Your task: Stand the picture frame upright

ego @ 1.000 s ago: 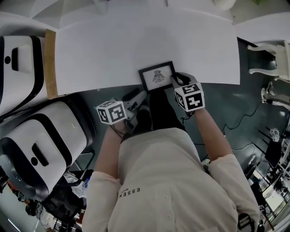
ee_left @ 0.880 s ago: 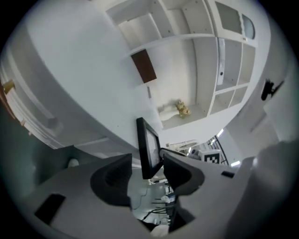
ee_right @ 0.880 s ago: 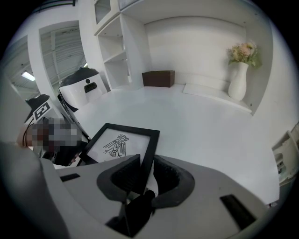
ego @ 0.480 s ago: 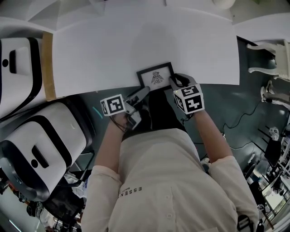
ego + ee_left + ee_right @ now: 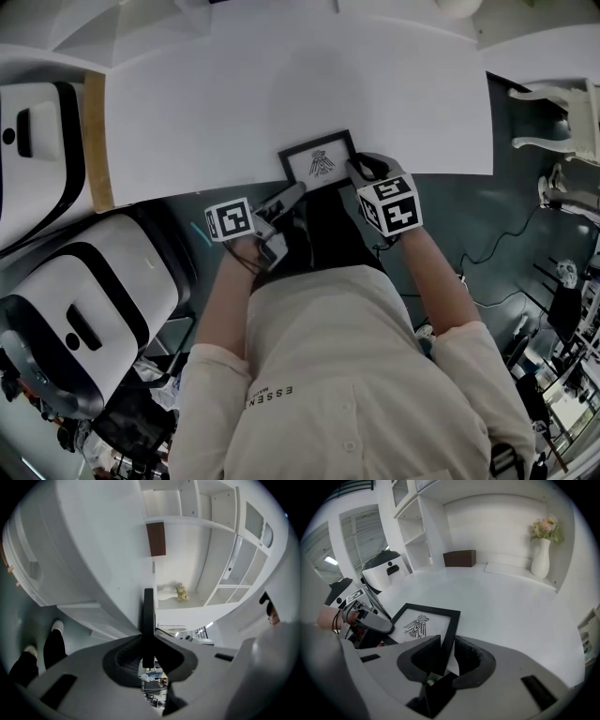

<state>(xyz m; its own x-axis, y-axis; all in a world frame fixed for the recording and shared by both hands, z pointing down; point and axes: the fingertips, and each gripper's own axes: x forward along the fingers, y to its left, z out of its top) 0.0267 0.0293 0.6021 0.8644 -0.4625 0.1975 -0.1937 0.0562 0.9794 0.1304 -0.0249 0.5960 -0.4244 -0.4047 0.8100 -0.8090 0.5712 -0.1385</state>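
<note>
The black picture frame (image 5: 319,161) with a bird drawing lies at the near edge of the white table (image 5: 281,84), partly over the edge. My right gripper (image 5: 359,169) is shut on its near right corner; in the right gripper view that frame (image 5: 423,623) corner sits between the right gripper's (image 5: 446,651) pads. My left gripper (image 5: 292,192) reaches the frame's near left corner. In the left gripper view a thin black edge of the frame (image 5: 148,616) stands edge-on between the left gripper's (image 5: 149,644) closing jaws, and the pads touch it.
Two large white and black machines (image 5: 66,319) stand left of me. A wooden strip (image 5: 97,141) borders the table's left end. A white chair (image 5: 562,112) and floor cables are at the right. A vase of flowers (image 5: 543,555) and a brown box (image 5: 459,558) sit at the far wall.
My left gripper has risen to the frame's near left corner and its jaws have come together on it. The frame has shifted slightly left. The right gripper kept its hold.
</note>
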